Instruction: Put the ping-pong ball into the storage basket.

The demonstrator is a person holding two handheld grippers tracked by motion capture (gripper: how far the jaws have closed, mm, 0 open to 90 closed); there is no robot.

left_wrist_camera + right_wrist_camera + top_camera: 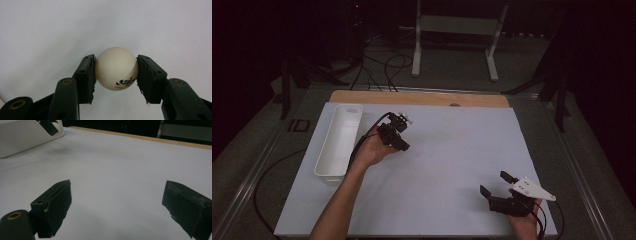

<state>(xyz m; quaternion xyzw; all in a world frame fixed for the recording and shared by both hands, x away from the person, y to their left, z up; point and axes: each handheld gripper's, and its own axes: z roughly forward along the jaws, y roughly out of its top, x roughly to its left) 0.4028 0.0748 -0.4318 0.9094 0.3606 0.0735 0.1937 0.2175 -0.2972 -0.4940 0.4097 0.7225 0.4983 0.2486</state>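
At the left of the white surface (pixel 447 165) lies a long white bin (pixel 339 141), its length running away from the person, near the surface's left edge. Just right of it, the left hand (pixel 371 150) holds the left hand-held gripper (pixel 401 131), which sits beside the bin's far half, over the surface. In the left gripper view its 2 black jaws pinch a white ball (pixel 116 68) from both sides, the pads (pixel 88 75) pressing flat against it. The ball bears a black logo and a small red star low on its right side. Behind the ball there is plain white surface; whether the ball is lifted clear of it I cannot tell.

Across the bare middle of the surface, well apart from the left hand, the right hand-held gripper (pixel 496 183) sits near the front right corner, held by the right hand (pixel 524 222), with its grey 3-cornered plate on top. Its jaws are spread wide with nothing between them. In the right gripper view they frame bare surface, with the bin (pixel 22 137) at the far left and a wooden strip (pixel 160 140) along the far edge.
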